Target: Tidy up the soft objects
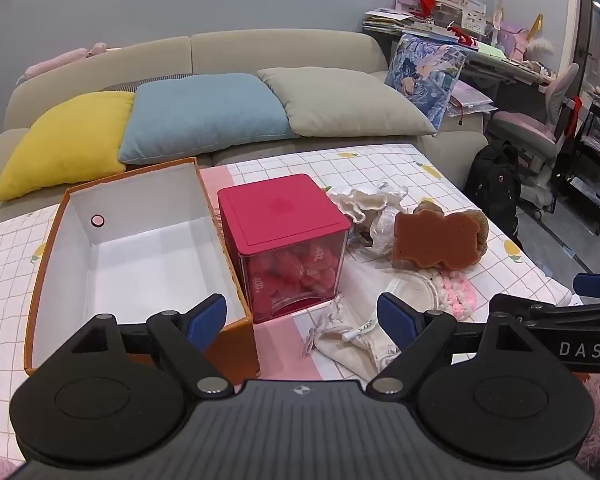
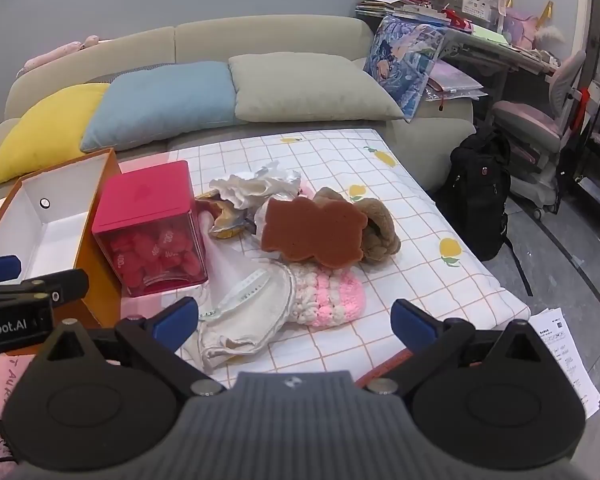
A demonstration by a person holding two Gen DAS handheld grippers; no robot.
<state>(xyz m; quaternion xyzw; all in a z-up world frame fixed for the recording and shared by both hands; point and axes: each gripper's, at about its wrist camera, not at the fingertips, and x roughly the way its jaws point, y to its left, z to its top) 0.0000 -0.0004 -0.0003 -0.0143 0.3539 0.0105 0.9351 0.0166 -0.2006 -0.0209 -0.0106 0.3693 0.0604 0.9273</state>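
Left gripper (image 1: 302, 320) wide open, holding nothing. Right gripper (image 2: 296, 320) wide open too, holding nothing. Soft pile (image 2: 308, 240) just right of red box (image 2: 150, 228); orange box (image 1: 132, 248) left.

Even, soft indoor light; shadows faint; focus sharp centrally — heavy fisheye bending and dark vignette at corners.

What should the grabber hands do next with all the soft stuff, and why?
Probably ease the right gripper forward and down onto the cream cloth pouch, the nearest soft thing. Both grippers are open and hold nothing, the orange box beside the red container has nothing in it, and the soft pile lies on the checked cover.
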